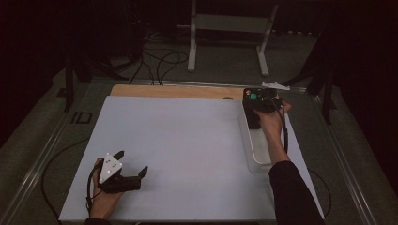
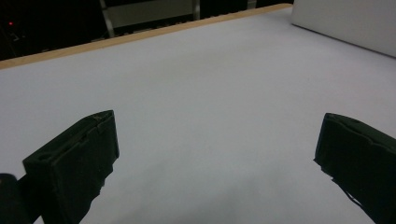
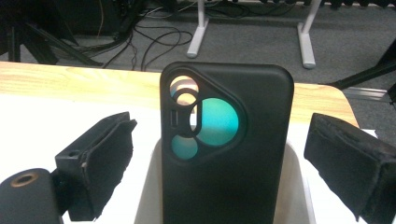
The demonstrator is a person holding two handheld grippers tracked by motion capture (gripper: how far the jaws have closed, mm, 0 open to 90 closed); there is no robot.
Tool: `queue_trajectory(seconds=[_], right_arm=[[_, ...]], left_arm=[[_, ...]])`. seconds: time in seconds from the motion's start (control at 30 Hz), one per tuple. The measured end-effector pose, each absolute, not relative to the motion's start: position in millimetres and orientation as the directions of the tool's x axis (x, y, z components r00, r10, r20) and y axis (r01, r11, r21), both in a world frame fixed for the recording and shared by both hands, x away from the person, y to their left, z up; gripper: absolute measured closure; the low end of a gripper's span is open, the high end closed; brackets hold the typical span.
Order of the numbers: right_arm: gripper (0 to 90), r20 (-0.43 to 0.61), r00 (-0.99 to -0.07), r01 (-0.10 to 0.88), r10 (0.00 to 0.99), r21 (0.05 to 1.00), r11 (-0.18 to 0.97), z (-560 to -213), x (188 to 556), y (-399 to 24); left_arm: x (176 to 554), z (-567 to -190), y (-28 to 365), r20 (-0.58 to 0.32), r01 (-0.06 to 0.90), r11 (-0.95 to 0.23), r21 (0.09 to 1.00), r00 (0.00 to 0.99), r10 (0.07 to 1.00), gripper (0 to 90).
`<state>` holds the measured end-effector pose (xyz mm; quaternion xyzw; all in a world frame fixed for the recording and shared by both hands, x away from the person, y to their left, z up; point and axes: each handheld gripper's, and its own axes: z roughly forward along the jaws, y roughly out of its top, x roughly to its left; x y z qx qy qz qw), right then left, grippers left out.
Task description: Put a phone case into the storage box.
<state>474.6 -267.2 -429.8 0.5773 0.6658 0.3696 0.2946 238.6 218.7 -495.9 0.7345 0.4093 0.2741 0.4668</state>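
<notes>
A black phone case [image 3: 229, 154] with a three-cornered camera cut-out stands upright in a white tray [image 3: 147, 191], and teal shows through the holes. My right gripper [image 3: 222, 122] is open around the case, with a gap between each pad and the case's edges. In the high view the right gripper [image 1: 257, 108] hovers over the far end of the tray [image 1: 256, 159] at the right side of the table. My left gripper [image 1: 133, 161] rests at the near left on the white mat [image 1: 178, 136], and its jaws stand open with nothing between them [image 2: 215, 122].
A wooden board edge [image 1: 173, 90] runs along the far side of the mat. The tray's white wall [image 2: 345, 23] is far off in the left gripper view. Cables and a white stand's legs [image 1: 192, 51] lie on the floor beyond the table.
</notes>
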Motion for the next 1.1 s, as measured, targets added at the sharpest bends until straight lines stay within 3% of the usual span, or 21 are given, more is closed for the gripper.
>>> queue_trajectory(seconds=[0.47, 0.73, 1.1], right_arm=[[8.0, 0.066, -0.256, 0.515, 0.964, 0.853, 0.079, -418, 447, -262], [8.0, 0.104, -0.320, 0.491, 0.942, 0.868, 0.071, -416, 419, -257], [8.4, 0.062, -0.411, 0.422, 0.910, 0.897, 0.129, -418, 366, -258]], left_arm=[[239, -493, 221, 0.001, 0.347, -0.205, 0.915, 0.506, 0.863, 0.0], [238, -489, 220, -0.009, 0.335, -0.189, 0.923, 0.512, 0.859, 0.0], [237, -486, 220, -0.021, 0.347, -0.180, 0.920, 0.502, 0.865, 0.0]])
